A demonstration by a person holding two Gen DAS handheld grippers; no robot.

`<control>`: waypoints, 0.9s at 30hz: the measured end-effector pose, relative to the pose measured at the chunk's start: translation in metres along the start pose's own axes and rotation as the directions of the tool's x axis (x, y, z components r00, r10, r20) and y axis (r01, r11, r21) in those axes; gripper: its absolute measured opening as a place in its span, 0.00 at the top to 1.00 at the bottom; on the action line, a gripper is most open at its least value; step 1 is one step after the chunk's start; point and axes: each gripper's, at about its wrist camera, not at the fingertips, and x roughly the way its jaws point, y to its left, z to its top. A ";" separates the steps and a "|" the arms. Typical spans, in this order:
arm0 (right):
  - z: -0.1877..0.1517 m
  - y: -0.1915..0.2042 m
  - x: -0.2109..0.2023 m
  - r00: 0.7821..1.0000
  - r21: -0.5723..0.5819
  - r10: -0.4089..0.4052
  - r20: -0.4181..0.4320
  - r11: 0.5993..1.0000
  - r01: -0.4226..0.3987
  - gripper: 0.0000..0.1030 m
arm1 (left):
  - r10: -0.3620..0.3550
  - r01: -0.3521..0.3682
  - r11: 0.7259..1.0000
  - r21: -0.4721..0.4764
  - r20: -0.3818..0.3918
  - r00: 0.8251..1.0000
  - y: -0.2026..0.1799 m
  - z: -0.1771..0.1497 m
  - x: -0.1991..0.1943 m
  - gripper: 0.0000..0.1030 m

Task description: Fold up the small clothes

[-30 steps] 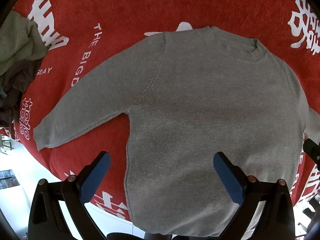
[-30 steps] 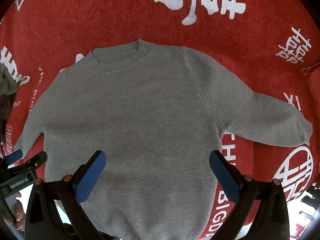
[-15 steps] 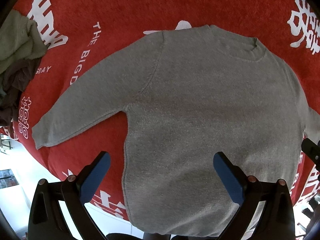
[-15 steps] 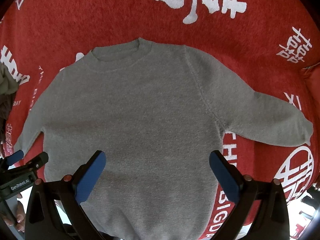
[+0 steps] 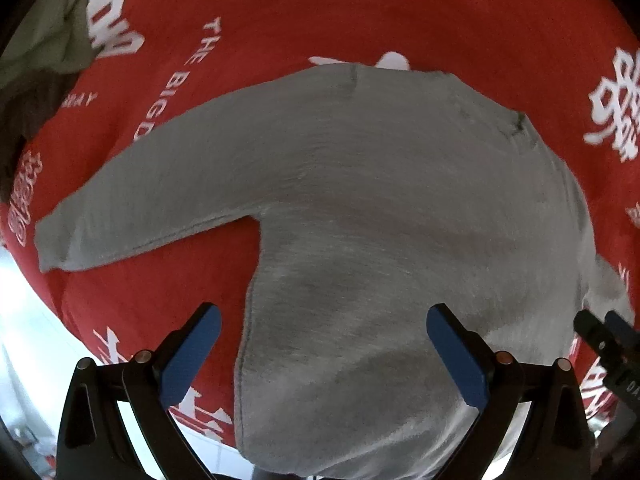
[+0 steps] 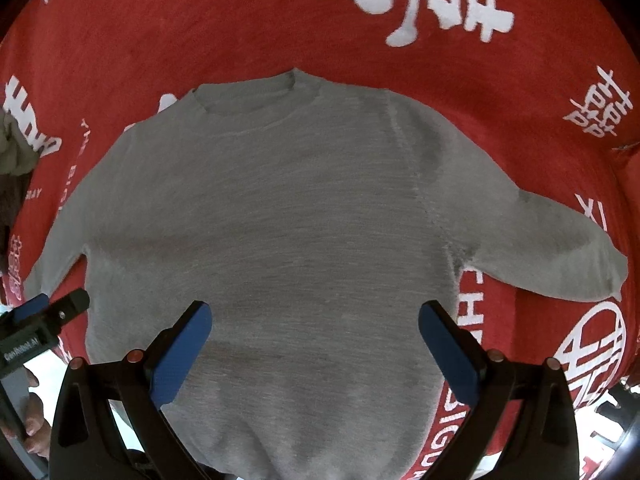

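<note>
A small grey sweater [image 5: 380, 216] lies flat, front up, on a red cloth, neck away from me and both sleeves spread out. It also shows in the right wrist view [image 6: 288, 232]. My left gripper [image 5: 324, 356] is open and empty, hovering over the sweater's lower left hem. My right gripper [image 6: 316, 348] is open and empty over the lower middle of the body. The left sleeve [image 5: 132, 200] points to the lower left; the right sleeve [image 6: 560, 252] points to the right.
The red cloth [image 6: 200, 20] with white characters covers the table. A heap of olive and brown clothes [image 5: 36, 72] lies at the far left. The table's front edge [image 5: 36, 320] and white floor show at the lower left.
The left wrist view has shifted down and closer to the sweater, with motion blur. The right gripper has moved slightly nearer. Both grippers stay open.
</note>
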 end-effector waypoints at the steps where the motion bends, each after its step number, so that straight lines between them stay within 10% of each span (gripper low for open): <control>1: 0.000 0.003 0.001 1.000 -0.006 0.000 0.002 1.000 0.000 0.00 | -0.008 0.008 1.000 -0.015 -0.001 1.000 0.006 0.000 0.002 0.00; 12: 0.000 0.075 0.018 1.000 -0.136 0.021 -0.018 0.990 -0.023 0.00 | -0.127 0.150 0.948 -0.280 0.097 0.987 0.129 -0.005 0.021 0.00; 18: -0.007 0.125 0.023 0.998 -0.220 0.061 -0.024 0.973 -0.065 0.00 | -0.246 0.333 0.811 -0.482 0.235 0.940 0.224 -0.022 0.044 0.00; 22: -0.015 0.153 0.022 0.995 -0.272 0.097 -0.019 0.957 -0.099 0.00 | -0.333 0.487 0.677 -0.551 0.361 0.871 0.267 -0.031 0.060 0.00; 27: -0.018 0.185 0.029 0.993 -0.319 0.122 -0.011 0.940 -0.119 0.00 | -0.329 0.529 0.653 -0.541 0.427 0.842 0.270 -0.016 0.061 0.00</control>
